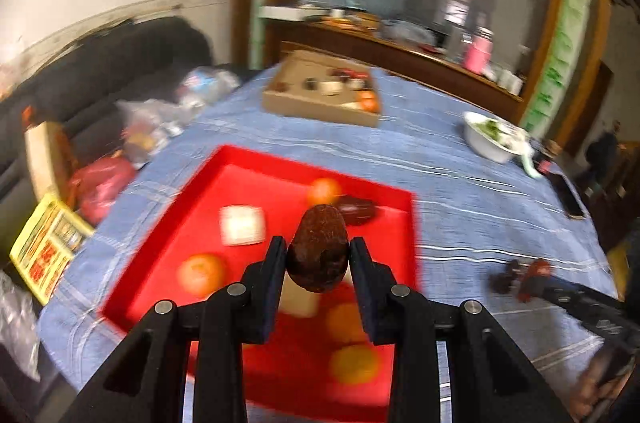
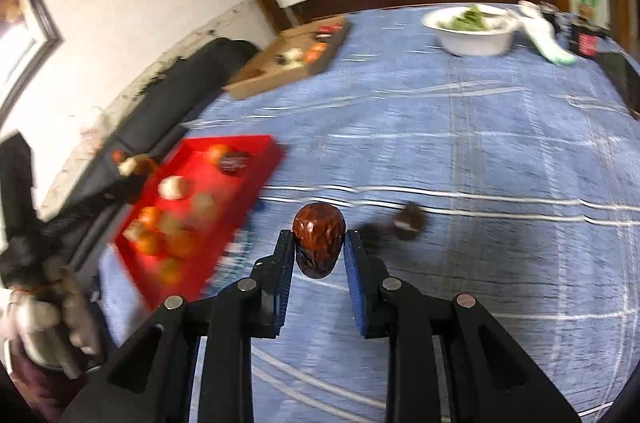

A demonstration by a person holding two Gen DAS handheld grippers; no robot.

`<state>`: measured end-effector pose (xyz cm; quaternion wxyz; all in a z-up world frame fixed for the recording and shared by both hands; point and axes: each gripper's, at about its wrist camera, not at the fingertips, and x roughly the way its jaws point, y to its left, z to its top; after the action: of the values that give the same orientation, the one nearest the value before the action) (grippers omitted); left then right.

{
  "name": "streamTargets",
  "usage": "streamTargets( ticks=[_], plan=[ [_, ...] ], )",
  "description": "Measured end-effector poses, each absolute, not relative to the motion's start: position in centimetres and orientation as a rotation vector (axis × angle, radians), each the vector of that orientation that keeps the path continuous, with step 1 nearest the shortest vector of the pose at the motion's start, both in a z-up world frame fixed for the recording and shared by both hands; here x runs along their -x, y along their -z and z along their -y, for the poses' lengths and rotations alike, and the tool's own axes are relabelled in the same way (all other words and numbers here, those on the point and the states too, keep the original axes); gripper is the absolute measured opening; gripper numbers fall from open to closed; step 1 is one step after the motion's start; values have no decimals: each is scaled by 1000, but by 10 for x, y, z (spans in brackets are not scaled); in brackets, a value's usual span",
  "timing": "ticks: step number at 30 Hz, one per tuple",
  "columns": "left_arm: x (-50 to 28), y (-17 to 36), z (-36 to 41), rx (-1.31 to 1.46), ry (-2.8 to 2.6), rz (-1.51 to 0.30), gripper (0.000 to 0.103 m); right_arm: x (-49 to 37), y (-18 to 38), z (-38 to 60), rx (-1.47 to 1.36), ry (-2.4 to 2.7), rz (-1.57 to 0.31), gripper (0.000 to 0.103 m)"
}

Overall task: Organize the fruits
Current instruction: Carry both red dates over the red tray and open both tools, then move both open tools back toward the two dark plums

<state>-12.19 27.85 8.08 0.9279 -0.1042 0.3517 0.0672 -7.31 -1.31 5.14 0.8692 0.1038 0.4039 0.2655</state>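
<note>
My left gripper (image 1: 318,249) is shut on a dark brown date (image 1: 318,253) and holds it above the red tray (image 1: 400,223). The tray holds several oranges (image 1: 200,273), a white packet (image 1: 242,225) and a dark wrapped date (image 1: 356,209). My right gripper (image 2: 318,243) is shut on a glossy red-brown date (image 2: 319,237) above the blue tablecloth (image 2: 460,151), right of the red tray (image 2: 272,151). The right gripper also shows in the left wrist view (image 1: 524,279), holding its date. A dark date (image 2: 408,221) lies on the cloth just ahead of the right gripper.
A cardboard box (image 1: 320,105) with snacks and an orange sits at the far side of the table. A white bowl (image 2: 472,35) of greens stands far right. A phone (image 1: 570,197) lies near the right edge. Bags (image 1: 152,121) and a dark sofa (image 1: 100,63) lie left.
</note>
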Motion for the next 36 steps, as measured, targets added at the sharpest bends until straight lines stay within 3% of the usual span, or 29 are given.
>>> streamTargets(
  ticks=[10, 17, 20, 26, 32, 36],
  plan=[
    [137, -47, -340, 334, -258, -750, 34, 79, -59, -101, -174, -785, -954, 25],
    [140, -46, -347, 369, -251, -734, 50, 96, -35, -177, -3, -816, -1006, 25],
    [142, -52, -342, 356, -234, -722, 52, 97, -33, -191, 62, -791, -989, 36],
    [147, -69, -322, 342, -186, -686, 54, 104, -50, -170, 63, -771, -914, 41],
    [143, -89, -274, 278, -68, -662, 62, 103, -54, -101, -92, -670, -886, 45],
    [127, -94, -236, 255, 15, -683, 62, 101, -46, -40, -219, -555, -881, 45]
  ],
)
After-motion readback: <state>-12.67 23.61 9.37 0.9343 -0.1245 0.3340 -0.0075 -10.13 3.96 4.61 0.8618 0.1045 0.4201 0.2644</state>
